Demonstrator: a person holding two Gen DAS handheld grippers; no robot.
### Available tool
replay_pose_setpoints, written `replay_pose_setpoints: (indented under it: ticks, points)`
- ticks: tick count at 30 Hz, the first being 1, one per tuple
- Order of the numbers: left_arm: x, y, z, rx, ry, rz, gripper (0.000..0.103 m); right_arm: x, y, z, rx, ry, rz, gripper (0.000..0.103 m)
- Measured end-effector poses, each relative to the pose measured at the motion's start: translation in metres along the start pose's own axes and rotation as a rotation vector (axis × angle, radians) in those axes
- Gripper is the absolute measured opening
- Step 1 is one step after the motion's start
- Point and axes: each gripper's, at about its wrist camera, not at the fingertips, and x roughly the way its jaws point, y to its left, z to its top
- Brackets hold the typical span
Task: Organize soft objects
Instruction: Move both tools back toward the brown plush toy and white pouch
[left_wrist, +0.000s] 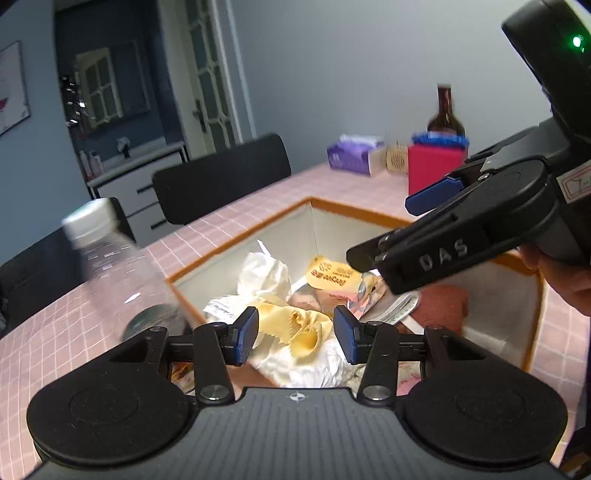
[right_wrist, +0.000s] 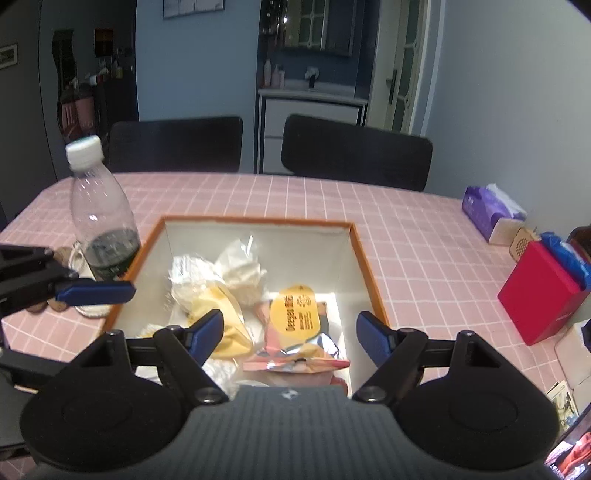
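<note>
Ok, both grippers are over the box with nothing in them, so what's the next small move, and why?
Probably lift both clear of the orange-rimmed box. The left gripper and right gripper stand open and empty above it, and the yellow cloth, crumpled white bags and snack packet already lie inside. Then look for soft items left on the pink checked tablecloth.

Crumpled wrappers (right_wrist: 236, 269), yellow cloth (left_wrist: 295, 328) and snack packet (right_wrist: 295, 314) fill the orange-rimmed box (right_wrist: 258, 220).

Dim, bluish, fisheye-warped, slight blur

"das" on right gripper (left_wrist: 376, 236) arm
</note>
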Motion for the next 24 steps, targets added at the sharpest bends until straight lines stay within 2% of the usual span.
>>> replay_pose_setpoints:
  ticks: [3, 9, 13, 20, 22, 24]
  points:
    - [-0.021, 0.012, -0.012, -0.071, -0.057, 0.01, 0.054, -0.019, 0.01, 0.001, -0.009, -0.058, -0.005, 0.081]
    - [-0.055, 0.04, -0.047, -0.213, -0.118, 0.055, 0.054, -0.048, 0.044, -0.003, -0.064, -0.131, 0.02, 0.084]
    - [-0.066, 0.06, -0.074, -0.271, -0.091, 0.115, 0.054, -0.059, 0.068, -0.009, -0.109, -0.157, 0.058, 0.085]
    - [-0.079, 0.1, -0.113, -0.397, -0.054, 0.14, 0.054, -0.065, 0.099, -0.023, -0.133, -0.199, 0.163, 0.085]
    - [-0.085, 0.111, -0.12, -0.413, -0.053, 0.157, 0.054, -0.062, 0.107, -0.025, -0.119, -0.205, 0.194, 0.082]
    - [-0.092, 0.12, -0.127, -0.408, -0.058, 0.176, 0.054, -0.059, 0.117, -0.027, -0.11, -0.203, 0.224, 0.075]
